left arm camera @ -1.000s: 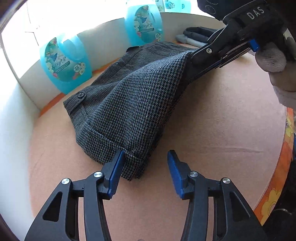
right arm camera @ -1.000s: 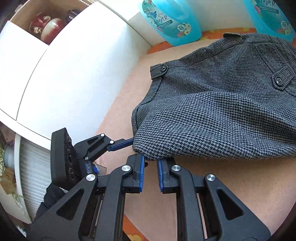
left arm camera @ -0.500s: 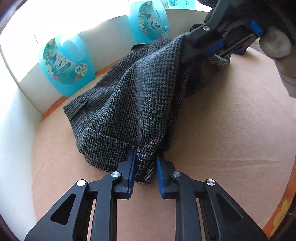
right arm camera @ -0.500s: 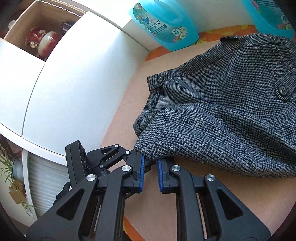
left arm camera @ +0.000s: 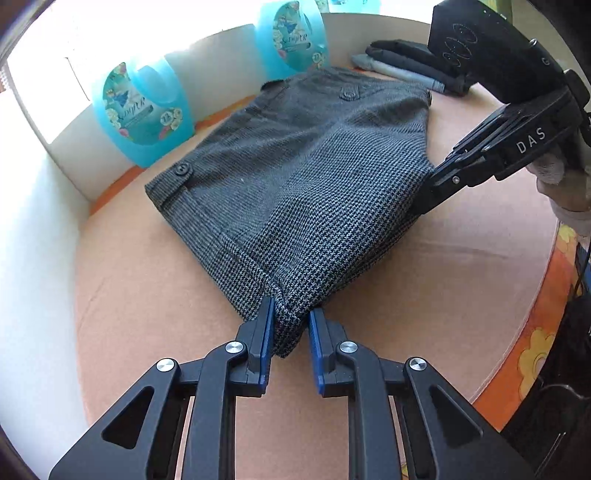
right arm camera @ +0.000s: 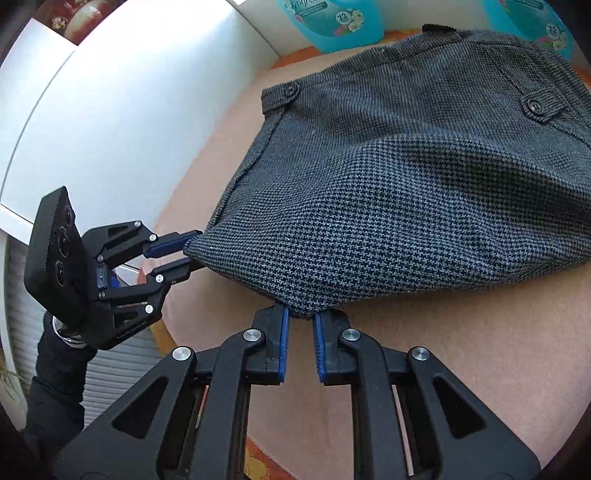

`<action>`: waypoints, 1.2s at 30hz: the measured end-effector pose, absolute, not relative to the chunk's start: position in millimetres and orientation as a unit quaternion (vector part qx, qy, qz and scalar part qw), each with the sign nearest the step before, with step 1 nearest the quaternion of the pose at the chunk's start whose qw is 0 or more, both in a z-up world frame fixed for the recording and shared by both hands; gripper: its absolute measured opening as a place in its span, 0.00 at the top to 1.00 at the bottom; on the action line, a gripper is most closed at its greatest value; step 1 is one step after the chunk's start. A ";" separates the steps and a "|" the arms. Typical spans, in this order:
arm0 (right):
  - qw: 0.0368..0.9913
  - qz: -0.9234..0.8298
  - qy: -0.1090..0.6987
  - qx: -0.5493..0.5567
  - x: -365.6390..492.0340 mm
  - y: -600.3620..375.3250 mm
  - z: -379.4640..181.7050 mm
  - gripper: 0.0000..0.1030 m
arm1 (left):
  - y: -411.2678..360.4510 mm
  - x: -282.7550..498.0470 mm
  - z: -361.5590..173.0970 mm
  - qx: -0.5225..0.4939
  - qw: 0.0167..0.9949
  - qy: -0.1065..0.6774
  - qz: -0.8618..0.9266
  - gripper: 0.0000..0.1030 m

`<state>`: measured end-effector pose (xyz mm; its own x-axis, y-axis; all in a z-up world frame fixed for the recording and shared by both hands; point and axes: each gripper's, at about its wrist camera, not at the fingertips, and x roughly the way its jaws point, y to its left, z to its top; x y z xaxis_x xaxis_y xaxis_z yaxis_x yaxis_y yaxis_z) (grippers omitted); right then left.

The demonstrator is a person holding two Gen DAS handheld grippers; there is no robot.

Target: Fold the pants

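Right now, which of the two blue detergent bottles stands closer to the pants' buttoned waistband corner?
The bottle on the left in the left wrist view, just behind the buttoned corner of the pants. The other bottle stands farther back along the wall.

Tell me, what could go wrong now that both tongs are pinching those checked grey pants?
1. Each of the tongs, left and right, grips only a small corner of the folded grey houndstooth pants, so the fabric might slip free.
2. Uneven pulling could skew the fold.
3. Two blue detergent bottles stand just behind the pants; a far swing might knock them.
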<state>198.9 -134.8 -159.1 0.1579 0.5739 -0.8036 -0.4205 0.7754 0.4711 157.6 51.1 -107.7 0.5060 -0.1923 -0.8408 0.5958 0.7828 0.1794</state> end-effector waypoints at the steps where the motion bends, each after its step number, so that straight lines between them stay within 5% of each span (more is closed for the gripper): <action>1: 0.759 0.323 0.562 0.059 197.4 -133.6 -164.0 0.88 | 49.1 154.6 -111.5 0.228 0.834 0.444 -0.236 0.82; 10: 0.790 0.315 0.522 0.058 172.8 -175.9 -140.2 0.72 | 76.5 136.5 -82.4 0.149 0.864 0.429 -0.218 0.73; 14: 0.824 0.259 0.493 0.102 173.4 -224.7 -126.8 0.53 | 71.3 135.5 -60.3 0.117 0.880 0.406 -0.218 0.70; 24: 0.863 0.078 0.460 0.193 230.2 -337.0 -130.9 0.40 | -8.9 185.4 -53.1 0.075 0.894 0.381 -0.222 0.70; 36: 0.841 0.074 0.438 0.308 278.0 -365.9 -165.9 0.37 | -86.1 257.3 -98.2 0.092 0.886 0.408 -0.202 0.70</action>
